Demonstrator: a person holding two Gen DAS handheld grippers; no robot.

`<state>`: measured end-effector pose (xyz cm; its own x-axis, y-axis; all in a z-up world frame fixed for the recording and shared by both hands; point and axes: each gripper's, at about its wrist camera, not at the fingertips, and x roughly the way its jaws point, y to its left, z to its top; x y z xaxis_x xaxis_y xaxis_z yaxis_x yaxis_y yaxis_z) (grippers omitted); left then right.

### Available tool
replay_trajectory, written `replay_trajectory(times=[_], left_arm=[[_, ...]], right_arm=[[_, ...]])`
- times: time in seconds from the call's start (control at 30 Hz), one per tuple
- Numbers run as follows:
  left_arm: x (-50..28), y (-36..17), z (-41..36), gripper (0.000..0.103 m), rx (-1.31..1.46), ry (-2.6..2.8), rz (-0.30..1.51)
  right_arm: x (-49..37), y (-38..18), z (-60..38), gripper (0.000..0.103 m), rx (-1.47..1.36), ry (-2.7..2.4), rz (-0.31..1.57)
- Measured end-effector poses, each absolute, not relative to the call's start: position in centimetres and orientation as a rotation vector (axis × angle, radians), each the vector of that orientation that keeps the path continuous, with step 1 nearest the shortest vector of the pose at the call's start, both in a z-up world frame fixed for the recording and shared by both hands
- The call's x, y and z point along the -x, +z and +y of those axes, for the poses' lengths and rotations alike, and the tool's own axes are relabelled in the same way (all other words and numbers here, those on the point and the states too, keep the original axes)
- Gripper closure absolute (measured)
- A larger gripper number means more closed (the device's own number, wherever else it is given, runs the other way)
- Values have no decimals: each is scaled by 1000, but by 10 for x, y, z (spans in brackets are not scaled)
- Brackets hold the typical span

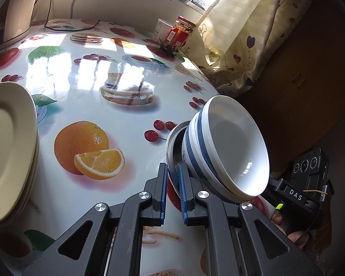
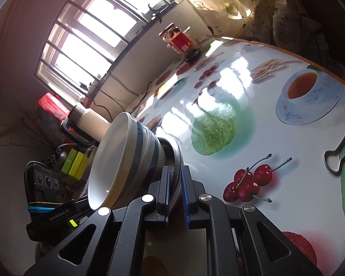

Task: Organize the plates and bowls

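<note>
Both grippers pinch the steel bowl's (image 1: pixel 172 147) rim, left gripper (image 1: pixel 172 174) and right gripper (image 2: pixel 175 177) on opposite sides, probably sharing its weight. The nested white bowls (image 1: pixel 232 147) tilt toward three o'clock in the left view; the plate stack (image 1: pixel 9 149) waits at nine o'clock.

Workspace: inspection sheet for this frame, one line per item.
Surface: glossy fruit-print tablecloth, strong window glare.
Job's things: stack of cream plates at left; blue-striped white bowls nested in a metal bowl, tilted.
Clutter: red-lidded jar, white cup, kettle, binder clip.
Grippers: left gripper and right gripper each shut on the metal bowl's rim, from opposite sides.
Cables: black cord lying at the table's far edge.
Surroundings: barred window, heart-print curtain.
</note>
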<state>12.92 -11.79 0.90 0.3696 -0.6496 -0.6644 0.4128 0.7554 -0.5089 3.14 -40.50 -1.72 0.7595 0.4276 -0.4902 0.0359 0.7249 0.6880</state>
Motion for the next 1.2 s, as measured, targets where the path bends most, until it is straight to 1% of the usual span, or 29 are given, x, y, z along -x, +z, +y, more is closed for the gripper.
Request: replay_trajectory(times=[0.57,1.2], left_arm=[[-125,16,-105,93,290,-687,947],[-111,41,-72,94,311,-641,883]], right_arm=[[-33,-9,-397,92,-720,260,674],[-35,17,-366,92,-672,322,660]])
